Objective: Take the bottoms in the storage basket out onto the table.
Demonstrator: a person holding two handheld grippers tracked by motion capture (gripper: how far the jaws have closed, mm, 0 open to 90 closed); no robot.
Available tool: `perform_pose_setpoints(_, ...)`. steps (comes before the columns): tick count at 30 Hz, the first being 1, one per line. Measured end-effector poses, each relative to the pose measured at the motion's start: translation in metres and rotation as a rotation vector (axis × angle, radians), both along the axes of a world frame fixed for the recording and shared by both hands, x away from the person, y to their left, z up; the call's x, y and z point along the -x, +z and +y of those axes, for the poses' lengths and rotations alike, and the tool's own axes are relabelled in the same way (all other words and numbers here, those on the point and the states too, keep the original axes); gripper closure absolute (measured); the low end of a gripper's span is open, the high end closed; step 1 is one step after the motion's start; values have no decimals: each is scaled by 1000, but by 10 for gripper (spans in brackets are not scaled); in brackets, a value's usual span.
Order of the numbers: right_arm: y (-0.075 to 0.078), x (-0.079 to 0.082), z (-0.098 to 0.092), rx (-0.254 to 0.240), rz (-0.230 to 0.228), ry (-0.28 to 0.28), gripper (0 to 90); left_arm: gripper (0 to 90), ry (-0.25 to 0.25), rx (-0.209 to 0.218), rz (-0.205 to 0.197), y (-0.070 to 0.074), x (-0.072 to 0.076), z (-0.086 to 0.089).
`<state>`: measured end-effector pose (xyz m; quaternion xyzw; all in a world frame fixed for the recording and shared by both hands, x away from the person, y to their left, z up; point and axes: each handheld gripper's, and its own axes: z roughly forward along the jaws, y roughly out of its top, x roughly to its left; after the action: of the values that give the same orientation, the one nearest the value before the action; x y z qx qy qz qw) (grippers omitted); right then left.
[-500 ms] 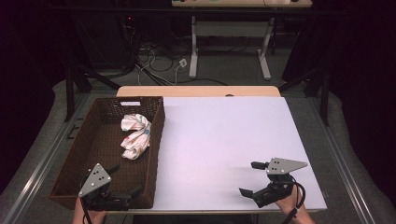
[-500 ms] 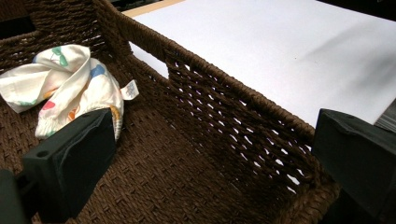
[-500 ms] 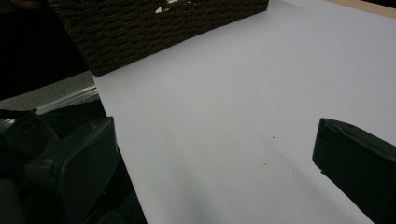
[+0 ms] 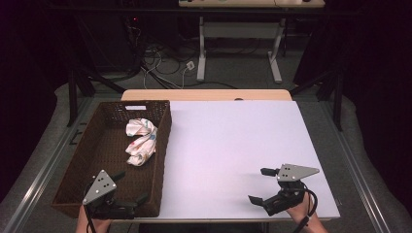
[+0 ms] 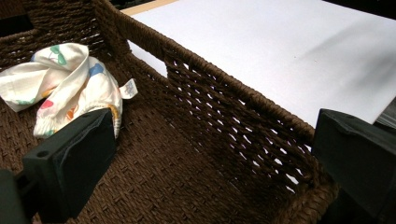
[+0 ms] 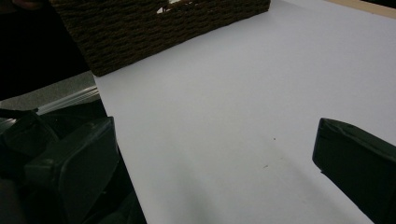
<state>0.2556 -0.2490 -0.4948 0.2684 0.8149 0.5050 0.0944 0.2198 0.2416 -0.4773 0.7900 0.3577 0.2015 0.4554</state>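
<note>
Two tools, both released & empty: left tool (image 4: 128,188) over basket (image 4: 160,145) near cloth (image 4: 141,141), right tool (image 4: 259,186) on white board (image 4: 233,145).

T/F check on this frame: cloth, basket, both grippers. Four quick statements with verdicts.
1. The cloth lies inside the basket. True.
2. The left gripper holds the cloth. False: its jaws stand open and empty, apart from the cloth.
3. The right gripper is open over the white sheet. True.
4. The basket sits on the right side of the table. False: it sits on the left.
</note>
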Motion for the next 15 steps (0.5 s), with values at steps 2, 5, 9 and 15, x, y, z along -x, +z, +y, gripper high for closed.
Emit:
perform_pose_setpoints(2,0,-1,0,0,2,-1,0,0,2,-4,-2,0,0,0)
perform_pose_setpoints(5,-1,-3,1,-2,5,4,0,0,1,-2,4,0,0,0)
perform_pose_setpoints(9,-1,-4,3,-1,4,4,0,0,6,-5,3,1,1,0)
perform_pose_setpoints(15,-2,-5,4,5,11,15,0,0,10,-1,8,3,0,0)
